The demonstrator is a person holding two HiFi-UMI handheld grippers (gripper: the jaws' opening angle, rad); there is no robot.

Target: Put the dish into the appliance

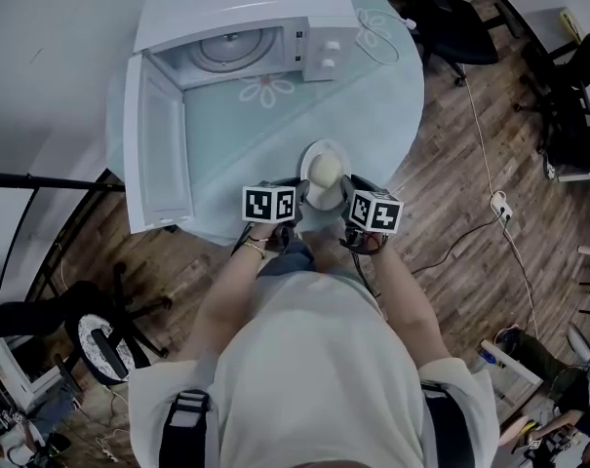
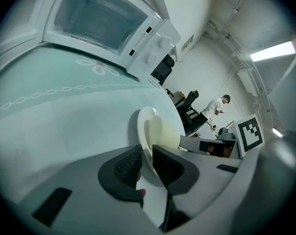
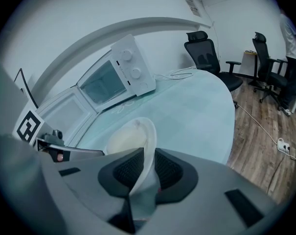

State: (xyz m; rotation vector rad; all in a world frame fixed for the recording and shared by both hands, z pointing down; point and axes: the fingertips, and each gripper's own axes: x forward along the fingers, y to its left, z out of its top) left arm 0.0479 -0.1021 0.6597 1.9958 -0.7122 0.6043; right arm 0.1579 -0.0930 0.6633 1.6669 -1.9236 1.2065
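1. Dish (image 1: 308,159): white plate carrying a pale rounded lump (image 1: 325,171). It is at the near edge of the round glass table (image 1: 226,164), right in front of the person and between the two grippers.
2. L gripper (image 2: 147,163): jaws narrow, pads closed on the dish's left rim. The rim runs edge-on through the gap, w/ no daylight either side.
3. R gripper (image 3: 147,173): jaws narrow, pads clamped on the dish's right rim. The rim stands up between the pads and the bowl of the plate faces the L side.
4. So the dish is held from both sides, grippers opposite each other across it and both angled down. Marker cubes sit just nearer the person than the plate.
5. Can't tell whether the dish rests on the tabletop or is just clear of it.
6. Microwave (image 1: 246,13): at the far side of the table, well apart from the dish. Door (image 1: 158,144) is swung fully open toward the person's L, w/ the turntable visible inside.
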